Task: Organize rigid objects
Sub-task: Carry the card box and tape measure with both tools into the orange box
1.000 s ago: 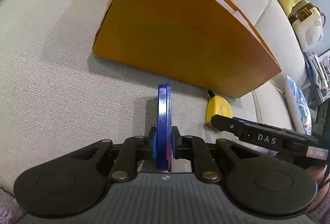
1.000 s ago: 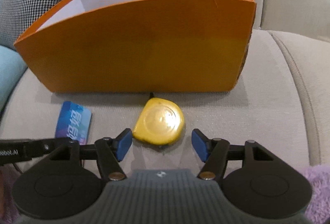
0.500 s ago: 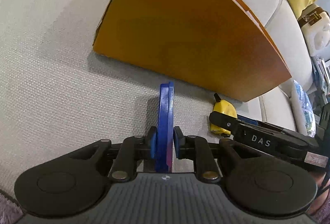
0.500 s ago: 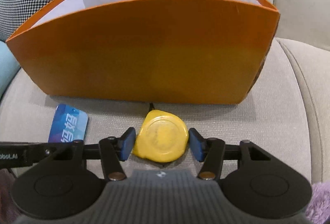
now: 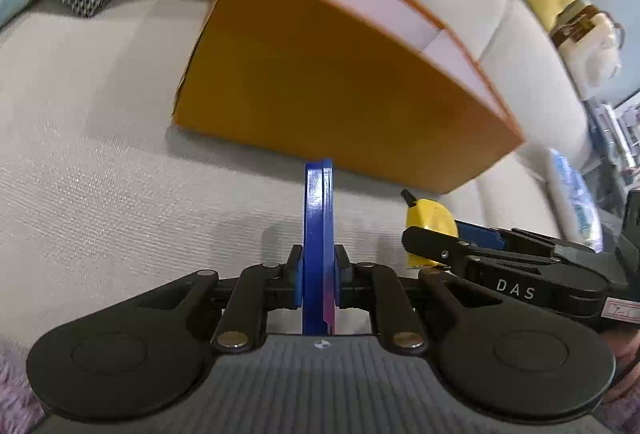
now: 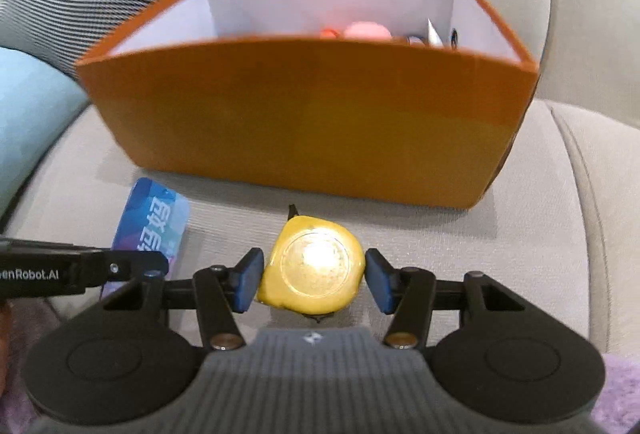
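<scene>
Blue card (image 5: 318, 234) is pinched edge-on in left gripper (image 5: 318, 274); yellow tape measure (image 6: 316, 268) is clamped by right gripper (image 6: 312, 280) — rounded casing could slip out before orange box (image 6: 312, 122).

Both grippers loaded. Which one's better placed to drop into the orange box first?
Right, probably. The right gripper grips the yellow tape measure squarely facing the orange box, its opening visible ahead. The left gripper, clamping the blue card, faces the box's corner.
</scene>
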Available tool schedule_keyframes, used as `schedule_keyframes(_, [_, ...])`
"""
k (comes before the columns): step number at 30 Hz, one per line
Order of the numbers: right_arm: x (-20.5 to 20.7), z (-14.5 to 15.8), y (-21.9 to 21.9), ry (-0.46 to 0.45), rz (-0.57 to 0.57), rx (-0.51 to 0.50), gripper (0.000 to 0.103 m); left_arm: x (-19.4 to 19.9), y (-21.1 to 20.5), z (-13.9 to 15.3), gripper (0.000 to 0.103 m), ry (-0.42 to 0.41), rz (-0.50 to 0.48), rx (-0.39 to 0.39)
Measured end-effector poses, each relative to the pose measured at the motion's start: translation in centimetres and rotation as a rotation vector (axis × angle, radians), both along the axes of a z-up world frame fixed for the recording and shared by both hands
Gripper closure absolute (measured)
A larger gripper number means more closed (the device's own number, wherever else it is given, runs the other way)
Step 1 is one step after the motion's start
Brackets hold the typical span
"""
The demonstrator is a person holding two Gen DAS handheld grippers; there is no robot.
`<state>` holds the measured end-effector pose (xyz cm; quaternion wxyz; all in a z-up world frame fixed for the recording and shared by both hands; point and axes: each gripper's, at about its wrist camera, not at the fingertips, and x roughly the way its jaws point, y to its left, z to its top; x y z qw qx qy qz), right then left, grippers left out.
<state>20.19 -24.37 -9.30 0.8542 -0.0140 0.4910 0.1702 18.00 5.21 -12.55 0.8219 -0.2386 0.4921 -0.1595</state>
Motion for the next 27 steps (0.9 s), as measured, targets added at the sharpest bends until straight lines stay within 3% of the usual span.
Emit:
schedule_keyframes(10, [-0.4,8.8,-1.6,-0.157,0.142,0.022,0.046,0.3,-0.4,8.7,0.088,-0.132,-0.066,-0.05])
schedule_keyframes(15, [1.8,12.6,-1.5,-0.219,0.18,0.038,0.046,2.7,-1.1,13.1,0.088,-0.225,-0.122,-0.022])
schedule_keyframes(21, [7.1,14.4,-1.6,-0.186,0.152,0.059,0.046,7.5,-0.6,14.5,0.088,-0.205,-0.141,0.004])
schedule_keyframes(27, [13.0,12.2,-1.2,-0.058,0.127,0.033,0.046,12.5,0.2,12.0,0.088,-0.089,-0.148,-0.019])
